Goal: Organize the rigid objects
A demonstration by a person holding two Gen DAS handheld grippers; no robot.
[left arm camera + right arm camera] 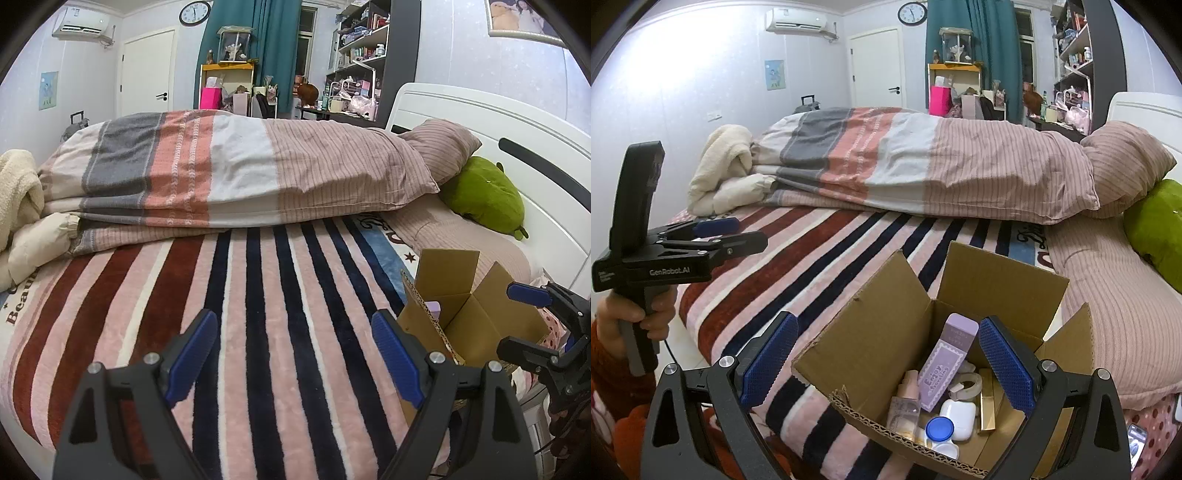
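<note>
Cardboard box (886, 354) stands open near the edge of the striped blanket (798, 266) on the bed, holding a lilac carton (947, 363), a white earbud case (957, 413), a blue-capped jar (939, 429) and a pink bottle (905, 404). Right tongs (886, 363) hang wide above it, empty; left tongs (291, 356) gape wide over bare blanket just beside the box

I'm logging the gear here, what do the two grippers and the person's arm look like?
Both grippers are matte black frames with textured blue finger pads and silver pivot bolts. The left one's body reads "GenRobot.AI" in white. The hand wears a rust-red sleeve.
</note>
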